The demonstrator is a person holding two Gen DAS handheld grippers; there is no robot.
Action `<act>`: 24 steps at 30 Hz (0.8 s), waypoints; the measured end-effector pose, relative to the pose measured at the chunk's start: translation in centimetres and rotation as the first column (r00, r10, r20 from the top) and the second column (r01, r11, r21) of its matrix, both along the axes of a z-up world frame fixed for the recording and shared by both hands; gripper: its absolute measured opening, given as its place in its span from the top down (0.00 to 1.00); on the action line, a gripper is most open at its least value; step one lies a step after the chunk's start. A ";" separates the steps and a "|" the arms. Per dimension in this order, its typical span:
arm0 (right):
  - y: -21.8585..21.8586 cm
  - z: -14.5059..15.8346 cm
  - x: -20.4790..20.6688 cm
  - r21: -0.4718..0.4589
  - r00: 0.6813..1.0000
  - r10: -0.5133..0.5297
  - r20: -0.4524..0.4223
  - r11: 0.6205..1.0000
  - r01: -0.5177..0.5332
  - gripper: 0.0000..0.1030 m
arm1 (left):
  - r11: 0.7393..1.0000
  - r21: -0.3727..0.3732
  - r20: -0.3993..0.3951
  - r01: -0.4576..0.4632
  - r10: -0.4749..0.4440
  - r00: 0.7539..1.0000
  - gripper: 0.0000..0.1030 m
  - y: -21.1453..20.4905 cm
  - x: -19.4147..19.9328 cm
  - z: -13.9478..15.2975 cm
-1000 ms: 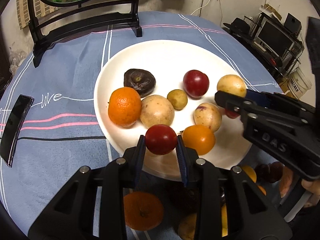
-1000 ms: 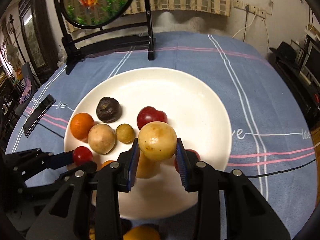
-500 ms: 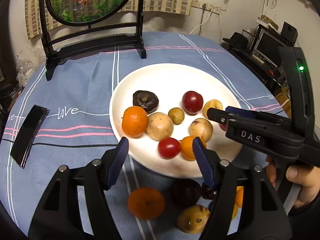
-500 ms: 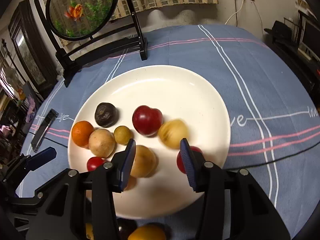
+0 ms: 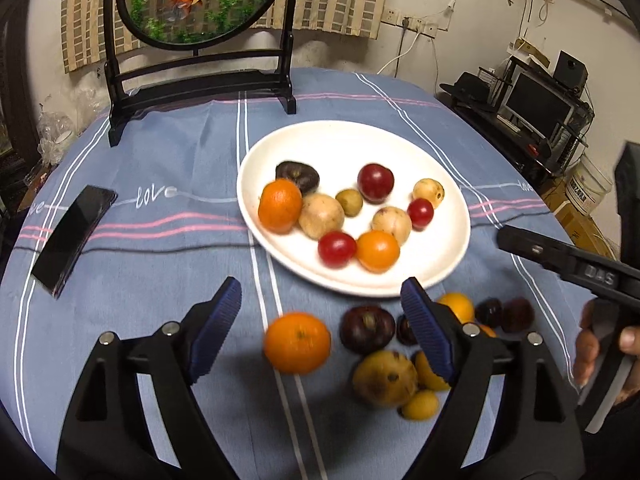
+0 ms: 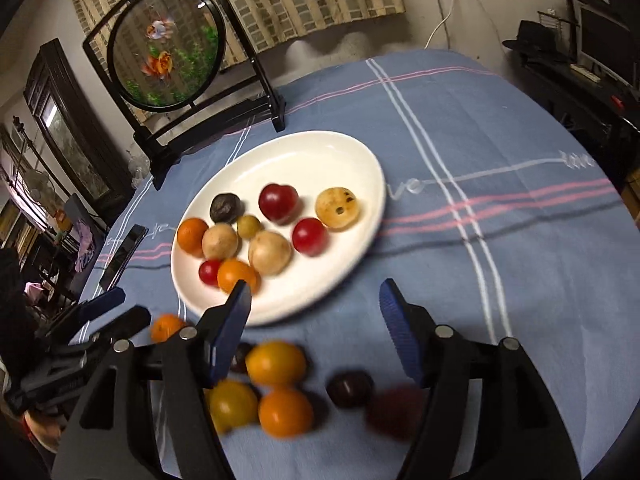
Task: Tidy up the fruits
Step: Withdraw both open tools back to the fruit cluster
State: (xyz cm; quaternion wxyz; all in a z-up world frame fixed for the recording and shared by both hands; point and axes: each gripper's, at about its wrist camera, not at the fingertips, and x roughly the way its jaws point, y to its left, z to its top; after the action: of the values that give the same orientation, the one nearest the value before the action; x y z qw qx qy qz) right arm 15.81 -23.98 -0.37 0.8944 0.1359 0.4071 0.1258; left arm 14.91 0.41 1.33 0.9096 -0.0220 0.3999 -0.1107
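A white plate (image 5: 448, 256) (image 6: 340, 160) on the blue tablecloth holds several fruits: oranges, red plums, tan round fruits and a dark one. The small red fruit (image 5: 337, 249) and the spotted tan fruit (image 6: 337, 207) lie on it, free. Several more fruits lie on the cloth in front of the plate, among them an orange (image 5: 297, 342) and a dark plum (image 6: 350, 389). My left gripper (image 5: 320, 328) hangs above that orange, jaws opening, nothing between them. My right gripper (image 6: 316, 320) hovers over the plate's near rim, jaws opening and empty.
A black phone (image 5: 74, 234) lies on the cloth at the left. A round goldfish screen on a black stand (image 5: 200, 76) rises behind the plate. A hand (image 5: 600, 344) holds the other gripper at the right. A monitor and shelves stand beyond the table's right edge.
Both grippers let go of their fruits onto the plate, the left a red one, the right a tan one. Both opened wider and drew back toward the near table edge.
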 end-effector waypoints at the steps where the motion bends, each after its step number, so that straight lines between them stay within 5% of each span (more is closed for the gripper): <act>1: -0.3 0.0 -0.8 -0.001 1.000 -0.005 0.007 1.000 0.005 0.34 | 1.000 0.000 -0.001 0.000 0.000 1.000 0.18 0.0 -0.4 -0.1; 12: -1.6 -2.3 -7.7 -0.027 1.000 0.000 0.001 1.000 0.000 0.32 | 1.000 0.002 0.005 -0.024 0.024 1.000 0.15 1.1 -4.8 -0.6; 24: -0.6 -3.5 -10.6 -0.104 0.999 0.037 0.010 0.994 -0.036 0.32 | 1.000 0.021 -0.017 0.014 -0.013 1.000 0.14 0.0 -7.9 -1.9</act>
State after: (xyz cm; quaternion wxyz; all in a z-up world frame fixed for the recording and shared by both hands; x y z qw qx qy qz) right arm 5.18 -24.57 -3.85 0.9002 0.0809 0.4102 0.1215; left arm 6.99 0.45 -0.61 0.9055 -0.0108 0.4089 -0.1125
